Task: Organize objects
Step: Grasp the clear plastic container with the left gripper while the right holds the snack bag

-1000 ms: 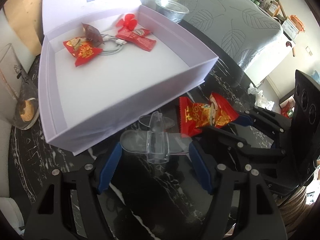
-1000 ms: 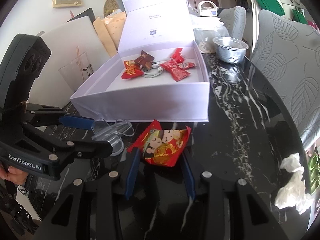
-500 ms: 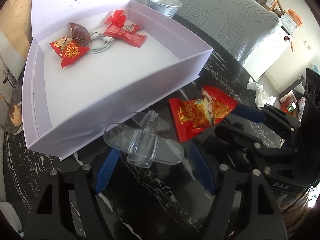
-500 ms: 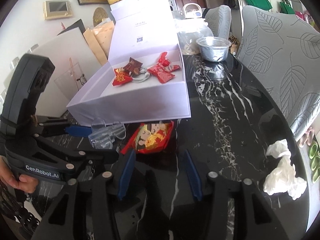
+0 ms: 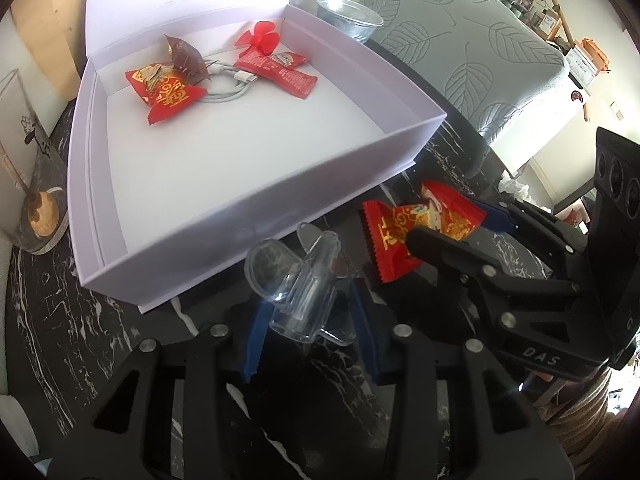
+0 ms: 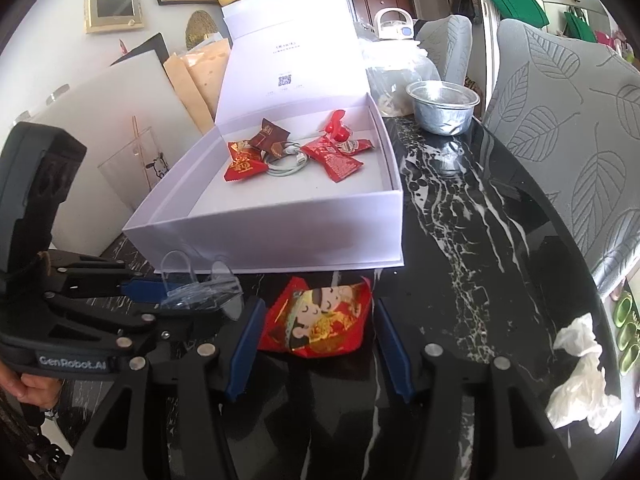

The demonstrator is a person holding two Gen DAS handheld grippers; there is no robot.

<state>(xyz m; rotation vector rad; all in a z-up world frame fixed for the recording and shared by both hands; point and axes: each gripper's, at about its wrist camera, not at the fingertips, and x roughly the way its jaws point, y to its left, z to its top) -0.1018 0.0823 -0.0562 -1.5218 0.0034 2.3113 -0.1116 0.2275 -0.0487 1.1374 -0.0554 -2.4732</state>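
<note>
An open white box (image 5: 248, 208) (image 6: 272, 236) lies on the black marble table and holds red packets, a brown packet, a white cable and a red flower piece. My left gripper (image 5: 308, 316) is shut on a clear plastic clip (image 5: 298, 284), tilted and lifted in front of the box wall; the clip also shows in the right wrist view (image 6: 200, 292). My right gripper (image 6: 316, 324) holds a red cartoon candy packet (image 6: 320, 320) between its blue pads, just before the box; the packet also shows in the left wrist view (image 5: 416, 228).
A foil bowl (image 6: 442, 108) stands behind the box at right. A crumpled tissue (image 6: 580, 376) lies near the table's right edge. A glass with a biscuit (image 5: 36, 208) stands left of the box. Grey leaf-patterned chairs (image 6: 568, 92) flank the table.
My left gripper has closed on the clear clip and raised it, tilting it. My right gripper has moved forward around the red packet and narrowed onto it.
</note>
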